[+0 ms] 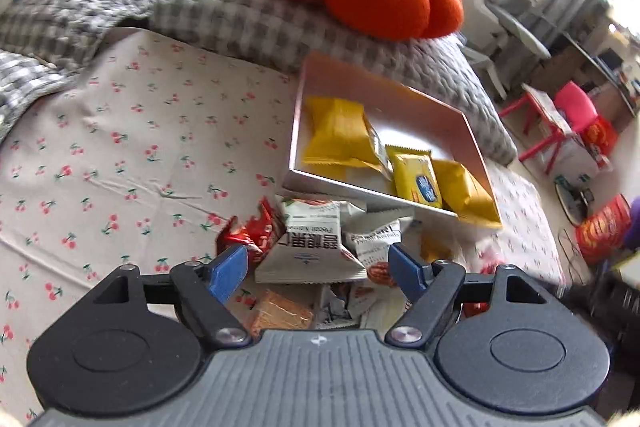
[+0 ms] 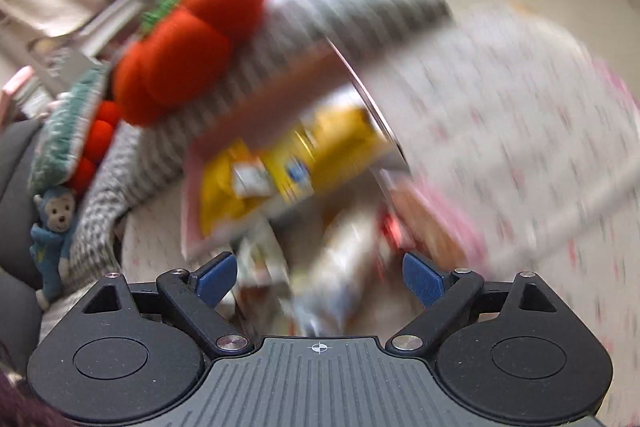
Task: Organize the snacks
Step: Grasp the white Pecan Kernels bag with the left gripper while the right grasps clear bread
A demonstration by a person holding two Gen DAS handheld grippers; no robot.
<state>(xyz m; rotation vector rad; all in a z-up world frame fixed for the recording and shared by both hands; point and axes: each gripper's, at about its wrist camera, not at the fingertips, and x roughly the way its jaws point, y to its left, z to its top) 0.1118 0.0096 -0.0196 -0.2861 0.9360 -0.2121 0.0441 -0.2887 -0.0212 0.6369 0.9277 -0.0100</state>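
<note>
left gripper jaws spread wide around a white pecan packet on the bed; right gripper jaws wide, empty.

Pink shallow box on cherry-print sheet, open top, tilted w/ near edge propped on snack pile. Inside: big yellow packet at left, small yellow packet w/ blue logo mid, another yellow packet at right corner. Pile just in front of box: white pecan packet on top, 2nd white packet beside it, red wrapper left, orange cracker pack nearest. Right-wrist view blurred; yellow packets in box only recognisable.
</note>
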